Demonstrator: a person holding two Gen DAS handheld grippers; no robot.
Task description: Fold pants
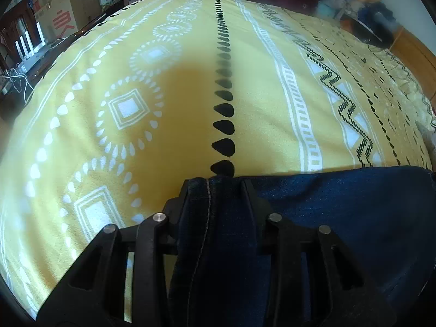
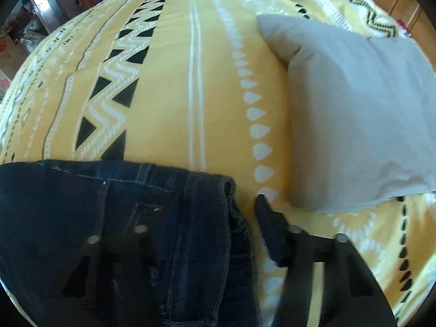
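Between the black fingers of the left gripper (image 1: 216,184) a thick fold of dark blue jeans (image 1: 340,218) is pinched tight, a pale stitched seam running straight up through the bite. Both fingers press flat against the denim, and the rest of the cloth spreads away to the right of the claw, lying on the yellow patterned bedspread (image 1: 169,95). A column of black teardrop shapes runs away from the fingertips across the bed, with white diamond rings to its left. Cardboard boxes (image 1: 60,19) stand beyond the far left edge of the bed.

Over on the right wrist view, the right gripper (image 2: 209,209) straddles the bunched edge of the jeans (image 2: 122,199). Its right finger (image 2: 268,218) stands clear on the yellow cloth, a visible gap between it and the denim; the left finger is dark, blurred against the jeans, and hard to make out. So the jaws are part spread around the fabric, not yet clamped on it. A pocket and belt loops show on the denim, at the waist end. A grey pillow (image 2: 354,114) lies just beside the right finger, on the bedspread (image 2: 174,87).
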